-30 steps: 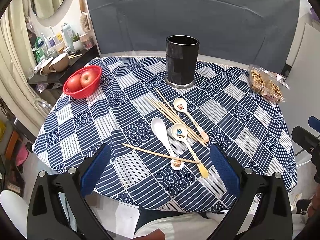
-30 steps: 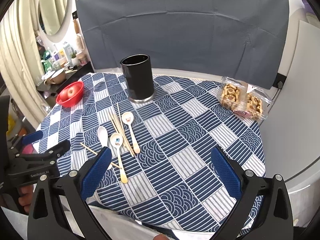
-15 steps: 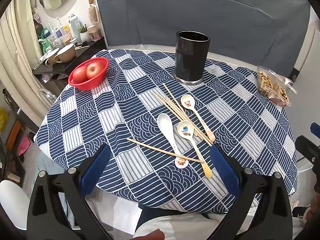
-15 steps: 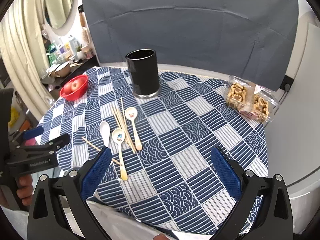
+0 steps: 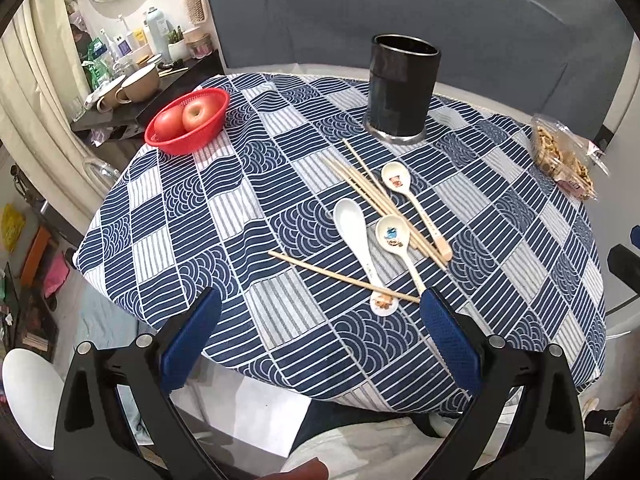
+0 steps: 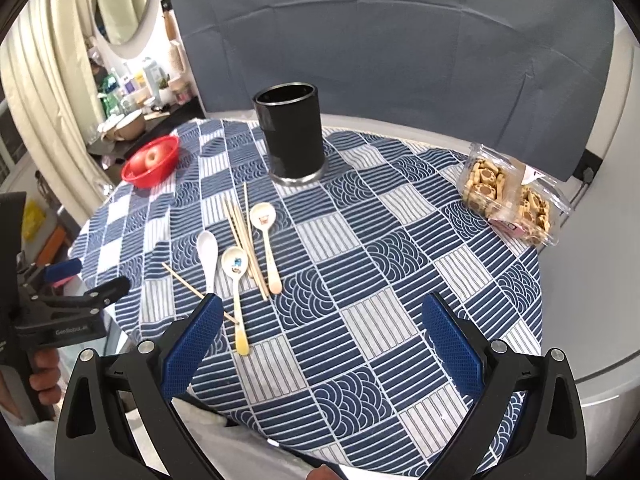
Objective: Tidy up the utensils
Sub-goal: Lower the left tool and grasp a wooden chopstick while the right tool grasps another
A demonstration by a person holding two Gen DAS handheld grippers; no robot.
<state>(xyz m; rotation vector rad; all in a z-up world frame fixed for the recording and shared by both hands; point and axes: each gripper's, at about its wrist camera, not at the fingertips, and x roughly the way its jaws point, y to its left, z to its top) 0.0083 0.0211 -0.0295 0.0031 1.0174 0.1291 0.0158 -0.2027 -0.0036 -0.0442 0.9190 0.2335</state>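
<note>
Overhead, both grippers' fingers [image 5: 192,332] [image 6: 448,340] spread wide above the blue patterned tablecloth [image 6: 360,280] before a grey backdrop [image 6: 400,60].

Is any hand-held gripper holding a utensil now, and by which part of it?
Nothing is held. The left hand-held gripper and the right hand-held gripper are both open; the spoons and chopsticks lie on the table.

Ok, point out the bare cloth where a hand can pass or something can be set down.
Free: the right half of the blue patterned tablecloth, between the pink-handled ceramic spoon and the clear plastic cookie box; also the patch below the red basket of apples. Crowded: the wooden chopsticks and spoons before the black cylindrical holder.
</note>
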